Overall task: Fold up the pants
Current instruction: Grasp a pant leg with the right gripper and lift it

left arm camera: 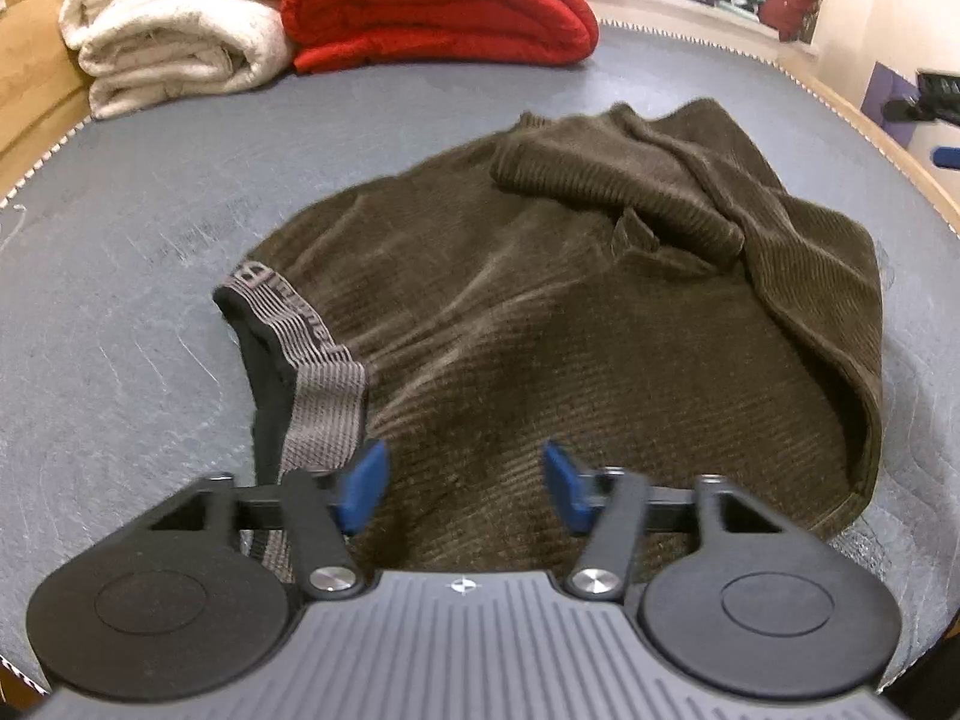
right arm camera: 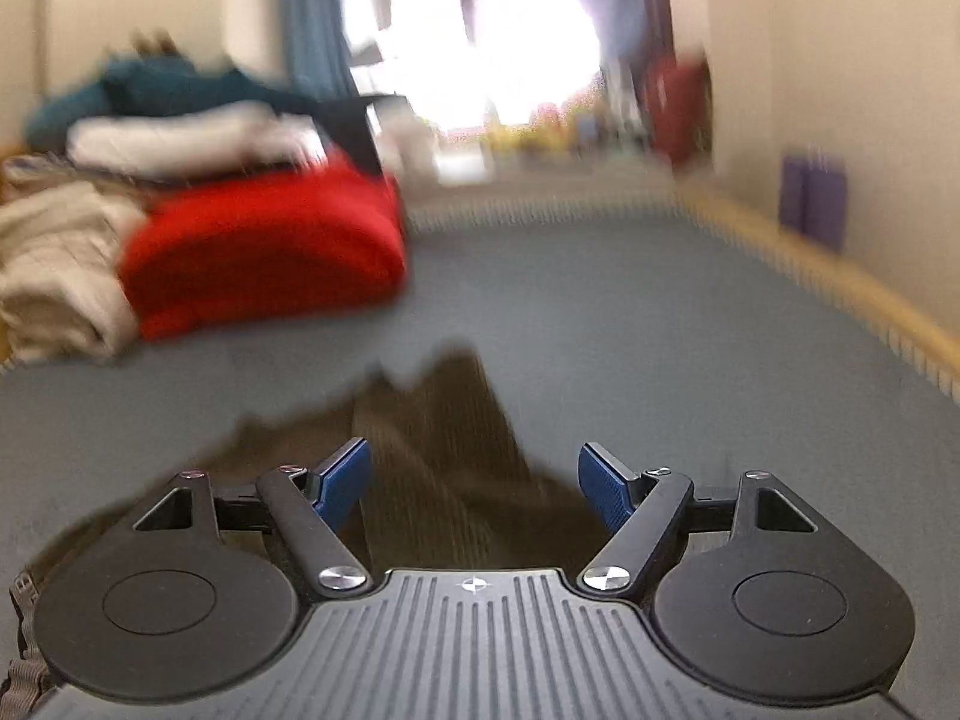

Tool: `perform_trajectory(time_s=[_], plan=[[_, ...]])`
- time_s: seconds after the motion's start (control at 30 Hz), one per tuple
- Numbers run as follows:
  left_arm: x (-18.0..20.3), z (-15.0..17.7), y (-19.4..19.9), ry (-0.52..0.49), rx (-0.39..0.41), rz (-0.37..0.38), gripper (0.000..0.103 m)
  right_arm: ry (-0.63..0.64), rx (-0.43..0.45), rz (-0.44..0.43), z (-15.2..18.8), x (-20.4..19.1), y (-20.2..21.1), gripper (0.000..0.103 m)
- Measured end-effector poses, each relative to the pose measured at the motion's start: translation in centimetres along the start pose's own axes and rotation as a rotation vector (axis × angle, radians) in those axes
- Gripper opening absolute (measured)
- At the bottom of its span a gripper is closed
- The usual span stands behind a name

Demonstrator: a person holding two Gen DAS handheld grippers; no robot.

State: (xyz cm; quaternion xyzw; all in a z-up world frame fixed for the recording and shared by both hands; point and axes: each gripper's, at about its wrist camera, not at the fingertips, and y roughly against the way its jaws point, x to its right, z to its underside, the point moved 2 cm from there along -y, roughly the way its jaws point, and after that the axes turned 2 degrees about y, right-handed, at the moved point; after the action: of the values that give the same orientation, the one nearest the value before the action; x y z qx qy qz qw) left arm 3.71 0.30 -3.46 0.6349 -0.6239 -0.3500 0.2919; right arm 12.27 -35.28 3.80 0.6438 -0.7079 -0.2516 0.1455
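Observation:
Dark brown corduroy pants [left arm camera: 540,330] lie in a rumpled, partly folded heap on the grey padded surface [left arm camera: 120,312]. Their grey striped waistband [left arm camera: 324,396] is at the left, and a loose fold lies on top at the far right. My left gripper [left arm camera: 462,492] hovers over the near edge of the pants beside the waistband. Its blue pads are apart, with flat cloth below the gap and nothing pinched. In the blurred right wrist view, my right gripper [right arm camera: 474,483] stands open above a brown part of the pants [right arm camera: 444,420] and holds nothing.
A folded red blanket [left arm camera: 438,6] and a cream towel [left arm camera: 174,30] sit at the far left of the surface; both also show in the right wrist view, the red blanket [right arm camera: 264,252] beside the cream towel [right arm camera: 54,264]. A wooden rim [right arm camera: 840,282] borders the right side, and a purple object [right arm camera: 813,204] stands by the wall.

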Motion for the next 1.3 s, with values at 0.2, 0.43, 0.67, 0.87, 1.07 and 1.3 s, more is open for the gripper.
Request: perform_trajectory(time_s=[0.2,0.43,0.67,0.87,1.07,1.3], plan=[[0.6,-0.5,-0.8,0.028,-0.014,0.084,0.041,0.049,-0.043,-0.023,-0.6,-0.2,-3.0,0.078],[1.0,-1.5,-1.9,0.087,-0.029,0.112,0.042,0.021,-0.118,0.039,-0.7,0.8,-7.9,0.077],[0.7,-2.0,-2.6,0.131,-0.062,0.121,0.042,-0.058,-0.178,0.059,-0.2,2.8,-12.1,0.059],[0.2,-2.3,-3.2,0.144,-0.069,0.106,0.043,0.002,-0.288,-0.069,1.9,0.8,-15.6,0.060],[-0.4,-2.5,-3.4,0.158,-0.073,0.097,0.045,0.172,-0.309,-0.167,3.1,-5.2,-17.5,0.064],[-1.9,-3.6,-2.5,0.195,-0.044,0.061,0.046,0.353,-0.374,-0.050,5.7,-7.4,-19.2,0.024]])
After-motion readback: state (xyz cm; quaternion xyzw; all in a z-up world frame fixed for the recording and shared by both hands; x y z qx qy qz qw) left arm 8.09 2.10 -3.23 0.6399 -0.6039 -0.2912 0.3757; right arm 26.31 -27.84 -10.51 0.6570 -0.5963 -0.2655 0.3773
